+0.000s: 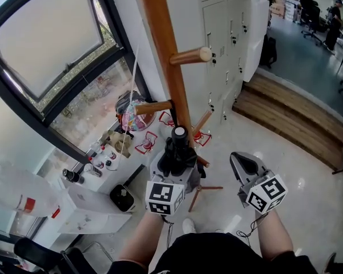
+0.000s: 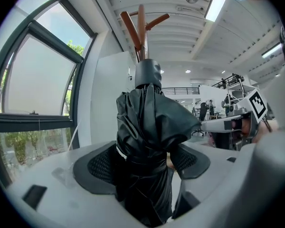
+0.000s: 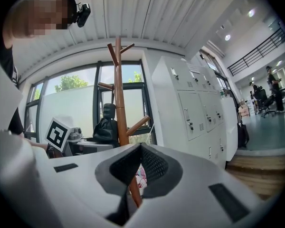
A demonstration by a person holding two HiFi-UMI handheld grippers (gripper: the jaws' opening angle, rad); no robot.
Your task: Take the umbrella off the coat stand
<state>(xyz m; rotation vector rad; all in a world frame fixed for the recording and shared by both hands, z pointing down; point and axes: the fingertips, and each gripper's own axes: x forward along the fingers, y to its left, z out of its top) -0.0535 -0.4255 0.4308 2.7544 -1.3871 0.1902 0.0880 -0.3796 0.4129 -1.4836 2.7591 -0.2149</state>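
Left hand-held gripper (image 1: 174, 163), head view: clamped on black folded umbrella (image 1: 178, 147), held upright just beside coat stand (image 1: 163, 44), likely to lift it free | left gripper view: jaws squeezing umbrella fabric | right gripper view: right hand-held gripper (image 3: 141, 148) closed, empty, kept aside.

Overhead view, gripper views upward, coat stand (image 1: 164, 44) shared

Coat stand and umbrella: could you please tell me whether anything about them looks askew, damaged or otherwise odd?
Nothing stands out. The coat stand is upright, and the folded black umbrella sits upright, clamped in the left gripper. The right gripper is shut and empty.
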